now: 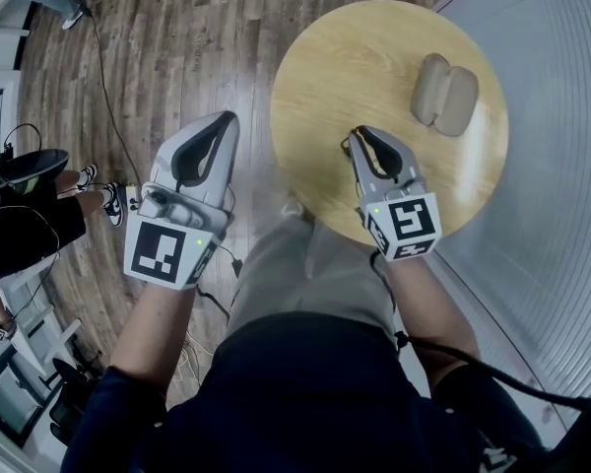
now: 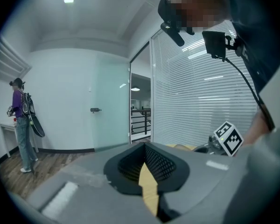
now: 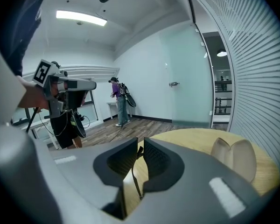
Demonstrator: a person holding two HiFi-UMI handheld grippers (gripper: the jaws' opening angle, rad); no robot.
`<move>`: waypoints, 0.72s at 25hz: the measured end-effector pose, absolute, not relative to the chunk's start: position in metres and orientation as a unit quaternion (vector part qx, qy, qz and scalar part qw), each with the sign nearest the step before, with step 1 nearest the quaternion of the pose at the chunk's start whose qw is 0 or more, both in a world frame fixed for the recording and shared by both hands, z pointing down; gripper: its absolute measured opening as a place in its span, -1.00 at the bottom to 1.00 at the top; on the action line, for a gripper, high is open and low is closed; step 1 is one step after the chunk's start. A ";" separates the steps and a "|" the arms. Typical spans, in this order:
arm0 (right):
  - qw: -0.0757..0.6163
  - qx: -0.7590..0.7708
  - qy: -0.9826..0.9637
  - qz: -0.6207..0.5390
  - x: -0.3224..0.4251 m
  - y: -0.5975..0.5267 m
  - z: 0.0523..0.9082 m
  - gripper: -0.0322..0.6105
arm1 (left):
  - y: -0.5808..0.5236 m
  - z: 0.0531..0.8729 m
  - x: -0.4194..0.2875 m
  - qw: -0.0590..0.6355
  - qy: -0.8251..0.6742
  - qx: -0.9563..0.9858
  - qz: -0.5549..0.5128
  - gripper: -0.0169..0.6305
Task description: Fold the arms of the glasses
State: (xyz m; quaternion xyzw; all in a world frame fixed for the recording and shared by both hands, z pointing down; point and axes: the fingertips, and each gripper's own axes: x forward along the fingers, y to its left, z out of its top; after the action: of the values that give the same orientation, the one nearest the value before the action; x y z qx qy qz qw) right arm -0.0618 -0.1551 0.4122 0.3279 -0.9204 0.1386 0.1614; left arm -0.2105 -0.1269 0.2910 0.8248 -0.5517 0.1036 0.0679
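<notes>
Left gripper (image 2: 144,147): jaws closed together with nothing between them; it is off the table, out past its 8 o'clock.
Right gripper (image 3: 140,146): jaws narrow, pinching a thin dark arm.
Glasses (image 3: 138,153): at the right gripper's tips, over the round table (image 1: 325,77), towards its 8 o'clock edge.
Case (image 1: 443,95): beige, on the table at 2 o'clock.
</notes>
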 end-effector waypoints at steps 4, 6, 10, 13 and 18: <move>0.159 0.331 -0.920 0.137 -0.058 -0.152 0.415 -0.80 | -0.125 0.292 -0.207 0.067 -0.552 0.825 0.104 -0.94; 0.160 0.332 -0.920 0.138 -0.056 -0.150 0.416 -0.82 | -0.124 0.291 -0.206 0.067 -0.553 0.824 0.103 -0.94; 0.159 0.332 -0.920 0.136 -0.056 -0.147 0.414 -0.84 | -0.122 0.289 -0.203 0.063 -0.550 0.828 0.095 -0.94; 0.157 0.332 -0.920 0.135 -0.055 -0.146 0.415 -0.86 | -0.122 0.291 -0.204 0.064 -0.550 0.827 0.099 -0.94; 0.156 0.339 -0.918 0.132 -0.051 -0.149 0.413 -0.87 | -0.128 0.293 -0.205 0.069 -0.549 0.828 0.097 -0.94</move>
State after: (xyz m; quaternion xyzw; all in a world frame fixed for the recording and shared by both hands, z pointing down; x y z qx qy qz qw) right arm -0.0512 -0.1488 0.4129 0.3389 -0.9184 0.1323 0.1556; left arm -0.2054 -0.1280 0.2934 0.8275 -0.5486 0.0967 0.0694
